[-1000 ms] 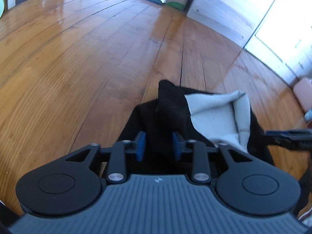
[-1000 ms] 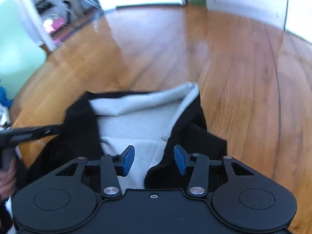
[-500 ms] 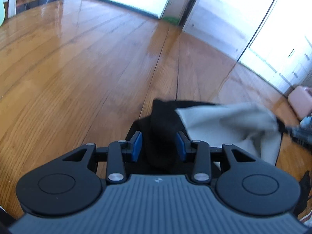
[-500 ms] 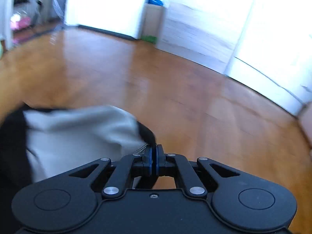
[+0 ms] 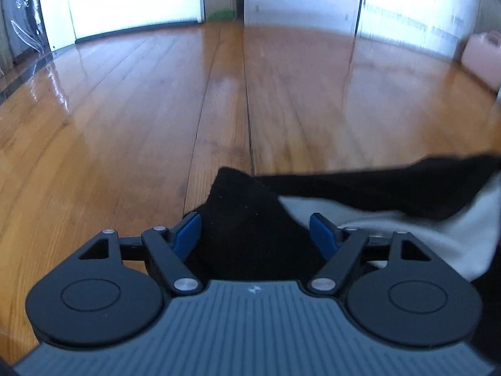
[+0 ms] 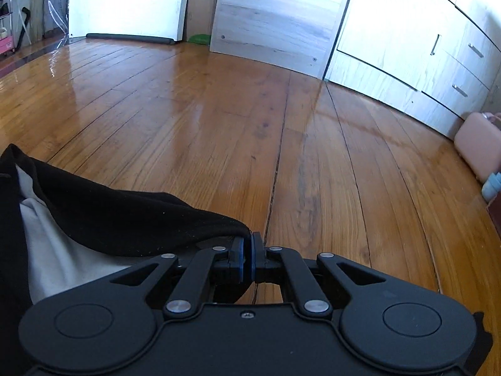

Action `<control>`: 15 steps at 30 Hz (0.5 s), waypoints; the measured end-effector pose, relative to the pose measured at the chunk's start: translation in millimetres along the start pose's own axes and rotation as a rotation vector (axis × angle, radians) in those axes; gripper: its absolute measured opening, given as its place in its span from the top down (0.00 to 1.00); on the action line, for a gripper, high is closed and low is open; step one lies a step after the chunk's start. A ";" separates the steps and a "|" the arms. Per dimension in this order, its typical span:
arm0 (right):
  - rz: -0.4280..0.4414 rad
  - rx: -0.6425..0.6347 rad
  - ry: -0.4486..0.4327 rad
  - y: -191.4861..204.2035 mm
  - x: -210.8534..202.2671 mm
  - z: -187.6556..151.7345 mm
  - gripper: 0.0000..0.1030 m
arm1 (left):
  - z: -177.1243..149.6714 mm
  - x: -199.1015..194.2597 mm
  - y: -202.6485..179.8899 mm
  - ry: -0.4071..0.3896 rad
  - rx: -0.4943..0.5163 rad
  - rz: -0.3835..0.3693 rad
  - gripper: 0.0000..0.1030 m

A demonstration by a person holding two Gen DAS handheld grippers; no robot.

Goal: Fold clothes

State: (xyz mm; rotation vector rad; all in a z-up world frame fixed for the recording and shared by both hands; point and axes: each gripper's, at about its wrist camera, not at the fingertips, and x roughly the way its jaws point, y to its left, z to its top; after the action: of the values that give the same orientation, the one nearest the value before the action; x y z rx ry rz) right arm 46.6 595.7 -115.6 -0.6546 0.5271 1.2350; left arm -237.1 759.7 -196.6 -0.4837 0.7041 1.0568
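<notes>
A black garment with a light grey lining [image 5: 247, 216] hangs between my two grippers above the wooden floor [image 5: 156, 109]. My left gripper [image 5: 255, 232] is open, its blue pads wide apart with a fold of the black cloth between them. My right gripper [image 6: 247, 260] is shut on the garment's black edge [image 6: 131, 216], which stretches away to the left. The grey lining [image 6: 53, 260] shows under that edge. In the left wrist view the black edge [image 5: 391, 188] runs taut to the right, out of frame.
White cupboard doors and drawers [image 6: 407, 40] line the far wall. A pink case [image 6: 479, 144] stands on the floor at the right, with a pale blue object [image 6: 493, 185] beside it. A green item [image 6: 198, 38] lies by the far door.
My right gripper closed on the garment's edge and lifted it, pulling the cloth taut. My left gripper's jaws opened wider around the black fold. Both views tilted up toward the far wall.
</notes>
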 end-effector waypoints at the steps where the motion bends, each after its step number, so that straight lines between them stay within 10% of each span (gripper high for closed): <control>1: 0.005 -0.006 -0.005 -0.7 -1.7 1.0 0.95 | -3.1 3.1 5.4 0.011 -0.039 -0.020 0.64; 2: 0.012 -0.004 -0.010 -2.1 -2.0 2.9 0.95 | -5.6 4.7 10.7 0.023 -0.072 -0.016 0.92; 12: 0.181 0.368 0.006 -49.9 24.3 30.3 0.95 | 23.6 -62.7 78.5 -0.223 -0.257 -0.136 0.94; 15: 0.268 0.485 0.054 -70.8 52.5 61.3 0.96 | 77.5 -51.7 97.5 -0.254 -0.182 -0.062 1.00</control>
State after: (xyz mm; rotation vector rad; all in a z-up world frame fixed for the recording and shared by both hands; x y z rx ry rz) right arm 129.5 661.2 -96.4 -0.2093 0.9463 1.2756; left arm -319.1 820.8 -108.7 -0.5133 0.3675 1.1056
